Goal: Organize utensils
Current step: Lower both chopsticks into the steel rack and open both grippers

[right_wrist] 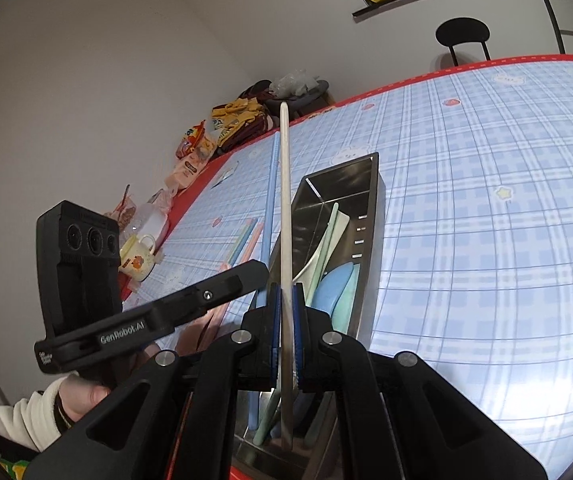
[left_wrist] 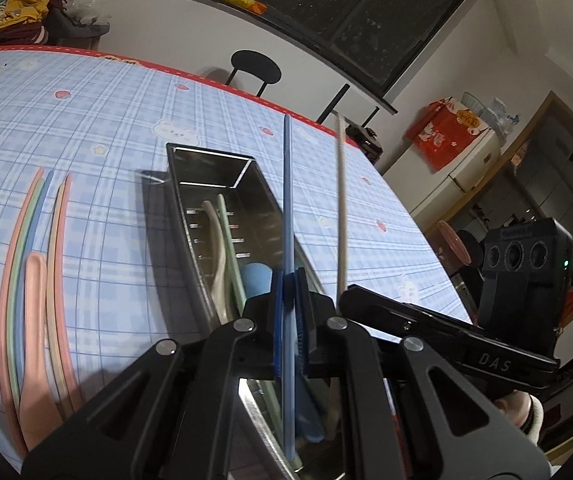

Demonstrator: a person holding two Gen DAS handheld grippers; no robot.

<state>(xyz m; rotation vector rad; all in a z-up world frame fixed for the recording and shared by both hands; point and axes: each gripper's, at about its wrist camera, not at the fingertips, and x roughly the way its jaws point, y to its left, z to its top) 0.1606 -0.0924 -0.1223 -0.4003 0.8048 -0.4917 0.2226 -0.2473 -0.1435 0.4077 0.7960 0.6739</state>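
A steel utensil box [left_wrist: 214, 168] [right_wrist: 366, 208] lies on the plaid table with a beige, a green and a blue utensil inside. My left gripper [left_wrist: 288, 280] is shut on a blue chopstick [left_wrist: 287, 200], which stands over the box's near end. My right gripper [right_wrist: 285, 292] is shut on a beige chopstick [right_wrist: 284, 200], also over that near end. The beige chopstick [left_wrist: 341, 208] shows in the left wrist view, and the blue chopstick [right_wrist: 270, 208] in the right wrist view. Several pastel chopsticks and a pink spoon [left_wrist: 36, 300] lie on the cloth left of the box.
A cup [right_wrist: 138, 256] and snack packets [right_wrist: 194, 152] crowd the table's left edge in the right wrist view. A black chair [left_wrist: 255, 68] stands behind the far edge. A hand in a white sleeve [right_wrist: 46, 404] holds the left gripper. The plaid cloth [right_wrist: 486, 240] spreads right of the box.
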